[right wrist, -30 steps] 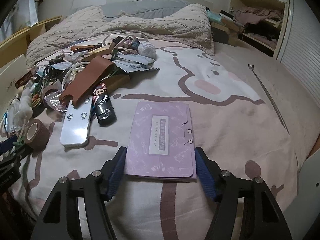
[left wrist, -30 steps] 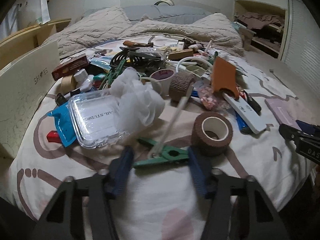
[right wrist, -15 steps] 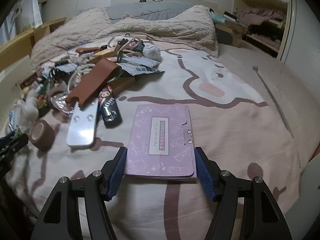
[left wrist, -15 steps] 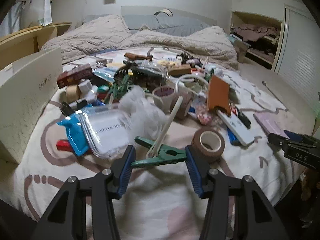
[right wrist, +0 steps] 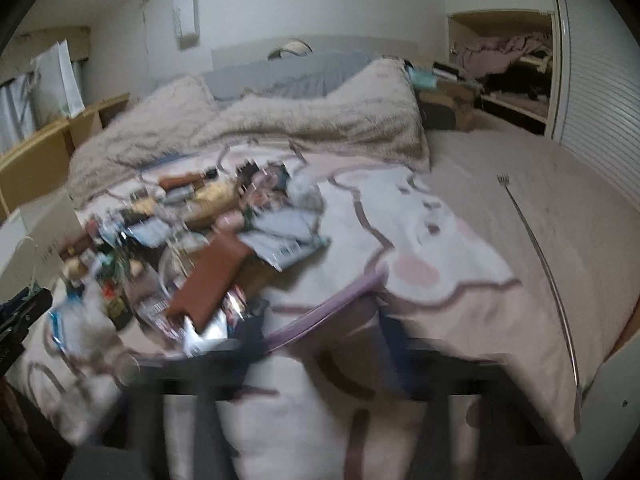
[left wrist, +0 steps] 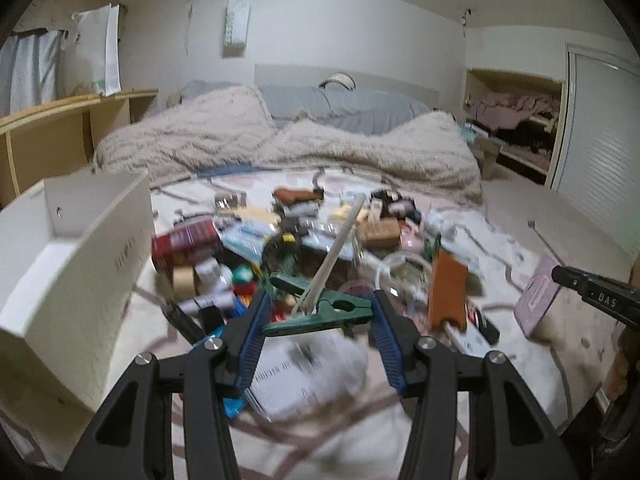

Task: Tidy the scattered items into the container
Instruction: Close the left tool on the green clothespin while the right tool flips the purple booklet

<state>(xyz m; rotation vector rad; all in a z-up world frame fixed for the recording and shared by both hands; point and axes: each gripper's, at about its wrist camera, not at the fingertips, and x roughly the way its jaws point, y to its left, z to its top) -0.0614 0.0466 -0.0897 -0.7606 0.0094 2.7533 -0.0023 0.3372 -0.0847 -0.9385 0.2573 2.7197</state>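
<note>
Green plastic clamp (left wrist: 320, 312) sits clenched between the blue pads (left wrist: 249, 336) of the left gripper (left wrist: 316, 322), with a white stick (left wrist: 334, 254) caught in its mouth and slanting up over the pile of clutter (left wrist: 304, 248). Left of that pile stands the white box (left wrist: 76, 264), open at the top. Right of the pile, the right gripper (right wrist: 320, 344) is badly blurred; it seems to be closed on the purple booklet (right wrist: 324, 312), which tilts up off the bedsheet (right wrist: 472, 240), beside the brown case (right wrist: 212, 276).
</note>
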